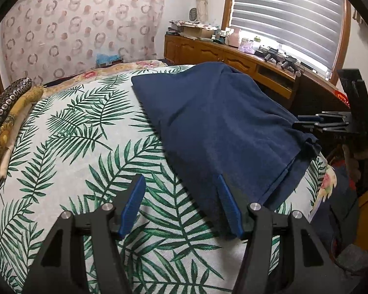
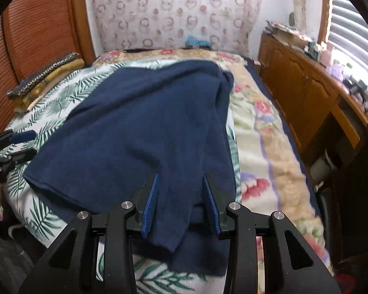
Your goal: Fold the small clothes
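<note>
Navy shirt (image 2: 144, 122): soft, light, limp knit, likely sagging when lifted; best pinched at hem corners. Right gripper (image 2: 180, 183) is hovering half-open over its 6 o'clock edge, gripping nothing; left gripper (image 1: 181, 181) is standing wide, empty, at 9 o'clock.

— What do the two tools look like?
— The left gripper (image 1: 181, 186) and the right gripper (image 2: 180, 183) match: black angular plastic arms with triangular cut-outs and round silver screw heads at the joints.
— And the fingers?
— Slim black fingers (image 2: 209, 198), each lined inside with a ribbed bright blue pad (image 1: 134, 205).
</note>
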{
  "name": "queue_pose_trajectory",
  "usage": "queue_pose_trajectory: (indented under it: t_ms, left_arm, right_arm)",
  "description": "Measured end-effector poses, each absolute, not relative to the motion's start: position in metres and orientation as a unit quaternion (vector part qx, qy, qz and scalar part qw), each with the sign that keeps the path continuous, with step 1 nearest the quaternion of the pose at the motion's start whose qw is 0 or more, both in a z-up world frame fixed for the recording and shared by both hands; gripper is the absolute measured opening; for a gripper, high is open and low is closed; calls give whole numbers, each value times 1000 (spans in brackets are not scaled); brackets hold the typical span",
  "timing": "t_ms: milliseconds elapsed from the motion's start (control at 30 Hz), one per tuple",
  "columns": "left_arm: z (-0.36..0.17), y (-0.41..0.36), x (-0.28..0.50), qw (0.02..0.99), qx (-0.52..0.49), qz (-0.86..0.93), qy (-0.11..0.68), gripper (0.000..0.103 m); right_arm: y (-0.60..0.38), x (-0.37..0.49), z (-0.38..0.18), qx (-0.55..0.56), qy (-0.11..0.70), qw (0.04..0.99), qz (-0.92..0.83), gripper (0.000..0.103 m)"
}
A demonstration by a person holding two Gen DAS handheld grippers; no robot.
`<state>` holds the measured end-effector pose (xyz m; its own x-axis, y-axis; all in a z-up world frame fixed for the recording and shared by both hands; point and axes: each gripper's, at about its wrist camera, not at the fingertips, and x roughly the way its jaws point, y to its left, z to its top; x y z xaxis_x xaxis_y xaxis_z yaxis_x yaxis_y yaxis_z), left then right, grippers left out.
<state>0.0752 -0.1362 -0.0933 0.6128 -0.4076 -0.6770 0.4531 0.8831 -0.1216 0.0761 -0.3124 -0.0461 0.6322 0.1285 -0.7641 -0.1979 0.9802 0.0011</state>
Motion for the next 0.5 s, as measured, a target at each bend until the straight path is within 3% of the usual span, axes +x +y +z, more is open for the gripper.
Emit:
queue_pose_trajectory:
  t_ms: [167, 300, 500]
  left_arm:
    - [-91, -137, 73, 898, 32, -241, 367, 60]
    - [-92, -140, 73, 896, 33, -243, 369, 60]
    - [-92, -141, 73, 895, 33, -243, 371, 60]
  right_arm:
    - [-318, 71, -59, -25, 433, 896, 95, 36]
    - [-315, 66, -60, -35, 426, 897, 110, 20]
    - [-319, 59, -49, -29, 413, 900, 134, 6]
